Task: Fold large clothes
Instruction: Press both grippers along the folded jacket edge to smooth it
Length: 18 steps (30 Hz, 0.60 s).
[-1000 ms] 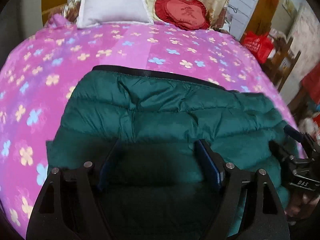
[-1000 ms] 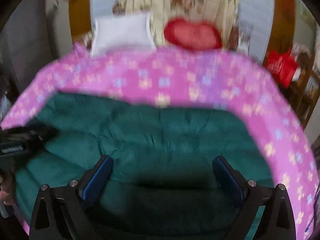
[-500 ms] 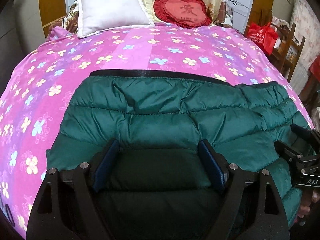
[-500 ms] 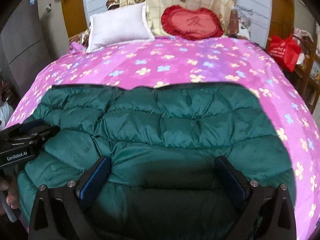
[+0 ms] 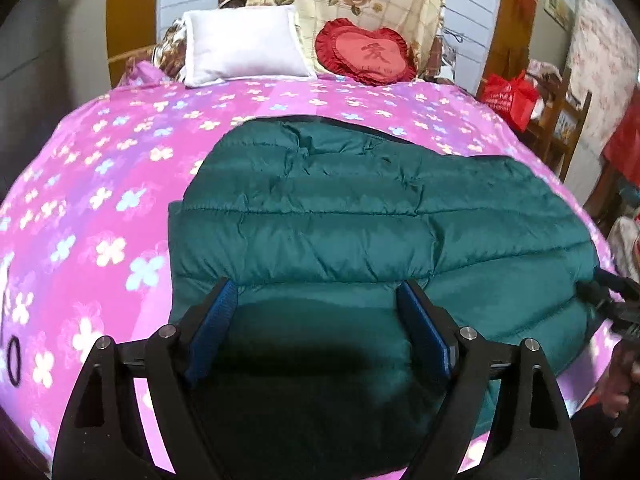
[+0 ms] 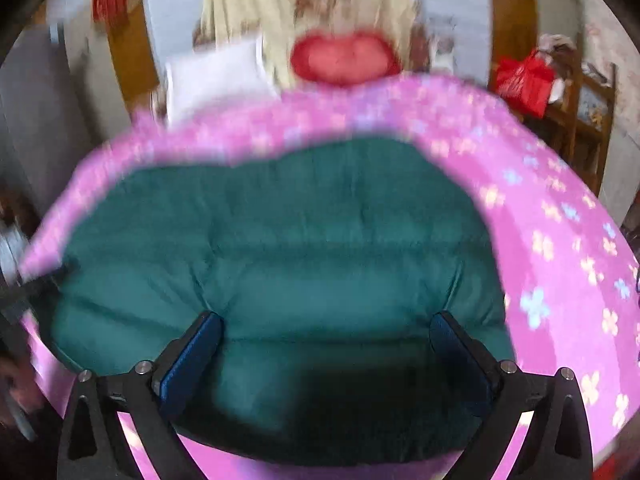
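A dark green quilted puffer jacket [image 5: 360, 216] lies flat on the pink flowered bedspread [image 5: 100, 184]; it also fills the right wrist view [image 6: 280, 248], which is blurred. My left gripper [image 5: 318, 292] is open, its blue-padded jaws wide apart just above the jacket's near edge, holding nothing. My right gripper [image 6: 326, 322] is open too, jaws spread over the jacket's near right part, empty. The right gripper's tip shows at the right edge of the left wrist view [image 5: 612, 300].
A white pillow [image 5: 244, 46] and a red heart cushion [image 5: 366, 56] lie at the head of the bed. A red bag [image 5: 510, 98] and a wooden chair [image 5: 568, 120] stand to the right of the bed.
Both grippers have pulled back and risen from the jacket. The jacket now looks narrower and sits farther off in both views. The right view has gone blurred with motion.
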### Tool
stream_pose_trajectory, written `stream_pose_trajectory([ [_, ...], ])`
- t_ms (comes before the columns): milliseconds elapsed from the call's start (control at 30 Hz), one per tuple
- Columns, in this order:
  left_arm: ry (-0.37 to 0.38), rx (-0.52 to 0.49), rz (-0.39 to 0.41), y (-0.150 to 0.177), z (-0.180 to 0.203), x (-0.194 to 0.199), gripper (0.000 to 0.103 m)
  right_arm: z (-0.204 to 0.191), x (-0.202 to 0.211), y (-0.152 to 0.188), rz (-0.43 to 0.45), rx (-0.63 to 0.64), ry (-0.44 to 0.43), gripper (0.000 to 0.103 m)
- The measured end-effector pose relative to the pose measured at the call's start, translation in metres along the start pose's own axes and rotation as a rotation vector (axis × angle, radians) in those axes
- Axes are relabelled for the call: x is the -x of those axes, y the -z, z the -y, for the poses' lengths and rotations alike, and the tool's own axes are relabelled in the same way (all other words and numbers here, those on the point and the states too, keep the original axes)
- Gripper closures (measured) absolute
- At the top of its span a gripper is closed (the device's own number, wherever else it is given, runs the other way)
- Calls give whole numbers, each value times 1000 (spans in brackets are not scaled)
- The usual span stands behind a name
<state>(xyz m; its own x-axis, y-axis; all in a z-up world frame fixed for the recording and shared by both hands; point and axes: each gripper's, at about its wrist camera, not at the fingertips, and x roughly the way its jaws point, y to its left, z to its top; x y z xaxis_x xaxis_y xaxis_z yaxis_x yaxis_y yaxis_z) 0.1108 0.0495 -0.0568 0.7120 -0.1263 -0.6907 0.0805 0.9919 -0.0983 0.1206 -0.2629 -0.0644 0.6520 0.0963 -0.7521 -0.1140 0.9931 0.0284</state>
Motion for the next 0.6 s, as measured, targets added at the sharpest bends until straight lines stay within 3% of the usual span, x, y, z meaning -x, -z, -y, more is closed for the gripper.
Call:
stream_pose_trajectory([
  [133, 23, 45, 14, 4, -9, 7, 16, 4, 13, 2, 32, -5, -5, 0],
  [300, 23, 85, 56, 32, -11, 40, 16, 2, 57, 30, 177, -37, -25, 0],
  [400, 7, 76, 68, 49, -1, 51, 16, -10, 61, 43, 169, 0, -29, 0],
  [500, -8, 1, 88, 59, 14, 57, 16, -24, 49, 47, 125, 79, 5, 0],
  [600, -10, -23, 91, 60, 20, 58, 16, -25, 47, 48, 123, 74, -18, 0],
])
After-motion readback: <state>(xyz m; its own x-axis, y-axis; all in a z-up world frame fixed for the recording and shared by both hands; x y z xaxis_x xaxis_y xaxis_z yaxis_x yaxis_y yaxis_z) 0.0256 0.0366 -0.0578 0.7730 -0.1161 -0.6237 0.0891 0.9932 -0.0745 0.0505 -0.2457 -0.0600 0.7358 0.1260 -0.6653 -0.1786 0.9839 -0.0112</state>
